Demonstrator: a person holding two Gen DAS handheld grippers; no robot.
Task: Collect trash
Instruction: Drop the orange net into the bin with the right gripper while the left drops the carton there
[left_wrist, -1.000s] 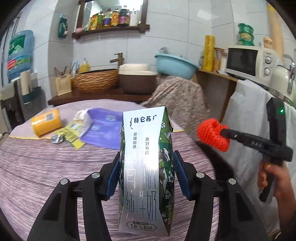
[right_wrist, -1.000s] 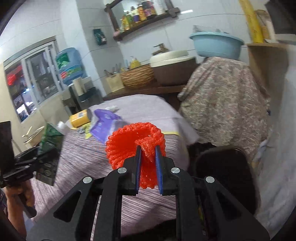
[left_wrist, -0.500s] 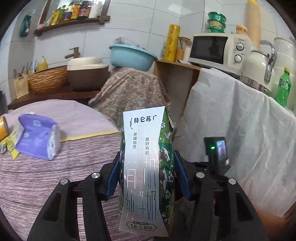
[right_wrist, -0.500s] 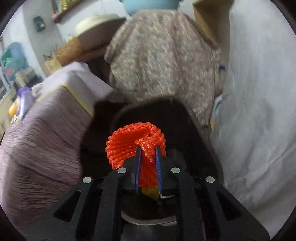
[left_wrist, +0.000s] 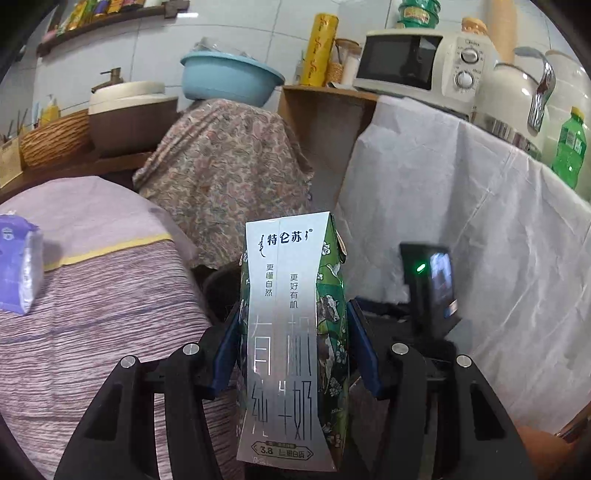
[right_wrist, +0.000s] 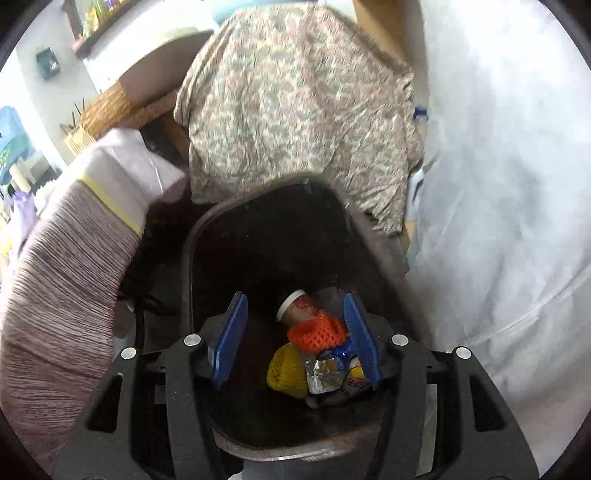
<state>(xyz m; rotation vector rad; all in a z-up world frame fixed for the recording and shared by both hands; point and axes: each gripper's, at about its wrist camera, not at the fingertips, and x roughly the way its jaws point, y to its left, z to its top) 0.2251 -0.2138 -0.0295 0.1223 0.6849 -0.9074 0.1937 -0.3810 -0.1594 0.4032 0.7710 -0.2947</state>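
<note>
My left gripper is shut on an upright silver and green milk carton, held off the table's right edge. The other gripper's body shows just beyond it on the right. My right gripper hangs over the dark trash bin, jaws opening, nothing between the pads. The orange foam net lies down in the bin on a paper cup, a yellow net and a foil wrapper.
A table under purple striped cloth lies left, with a purple tissue pack on it. A floral-covered object stands behind the bin. A white-draped counter with a microwave and green bottle rises on the right.
The right gripper swung from above the table down over the bin, opened, and the orange net dropped in. The left gripper carried the carton rightward toward the bin.
</note>
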